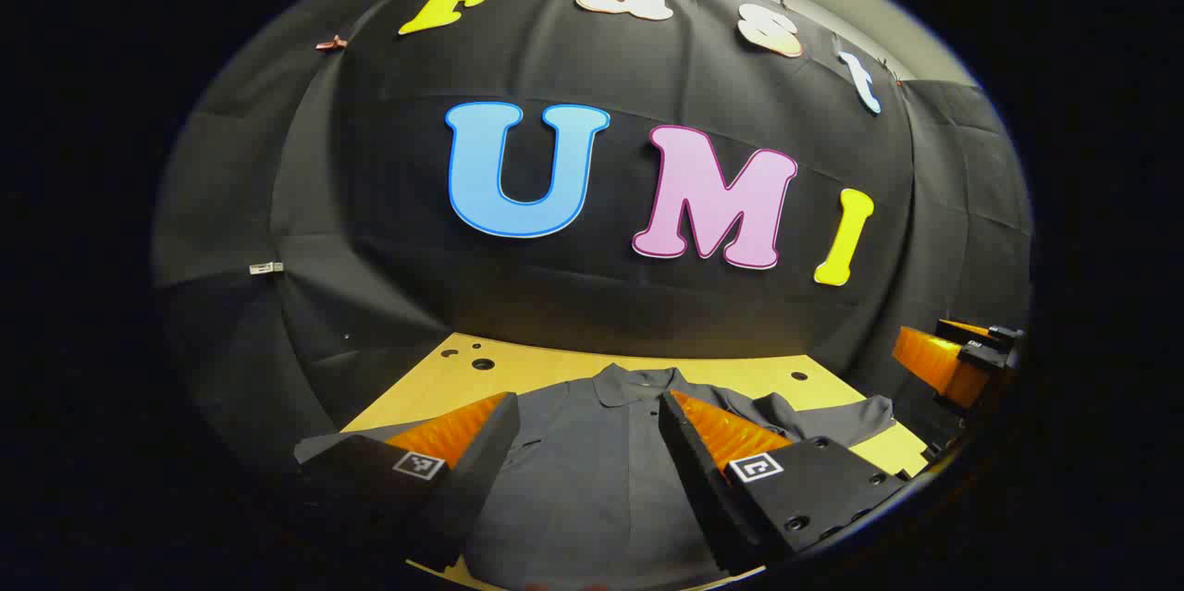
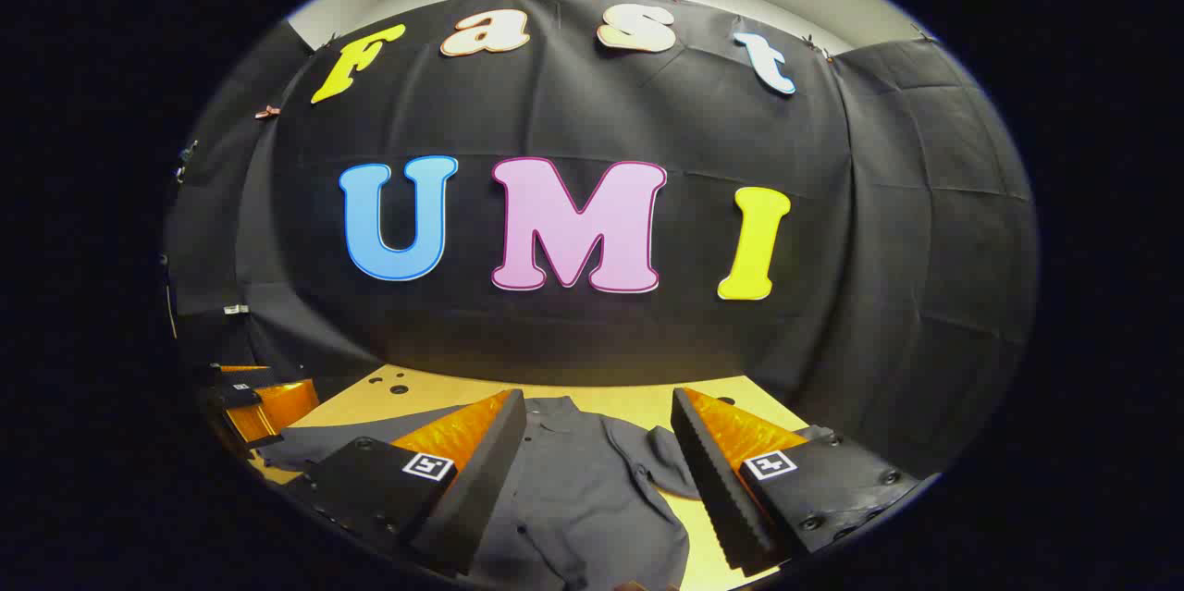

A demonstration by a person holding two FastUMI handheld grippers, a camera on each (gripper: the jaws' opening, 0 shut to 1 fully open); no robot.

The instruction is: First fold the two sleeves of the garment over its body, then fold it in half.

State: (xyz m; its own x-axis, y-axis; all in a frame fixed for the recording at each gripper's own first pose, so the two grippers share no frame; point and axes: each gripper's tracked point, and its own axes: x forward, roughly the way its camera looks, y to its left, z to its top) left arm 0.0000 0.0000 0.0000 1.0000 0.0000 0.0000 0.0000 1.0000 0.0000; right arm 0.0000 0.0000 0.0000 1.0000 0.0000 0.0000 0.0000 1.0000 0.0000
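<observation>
You are holding the left gripper with its fingers spread wide, gripping nothing, above the grey collared shirt lying flat on the wooden table, collar at the far side. You are keeping the right gripper equally wide apart, hovering over the shirt's right sleeve.

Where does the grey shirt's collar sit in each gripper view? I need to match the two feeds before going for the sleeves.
Left gripper view: the collar is at lower centre, above and between that gripper's own two fingers.
Right gripper view: the collar is at lower centre, just right of the left-hand finger.
Shared landmark: the wooden table with holes near its far-left corner, also seen in the right gripper view.
</observation>
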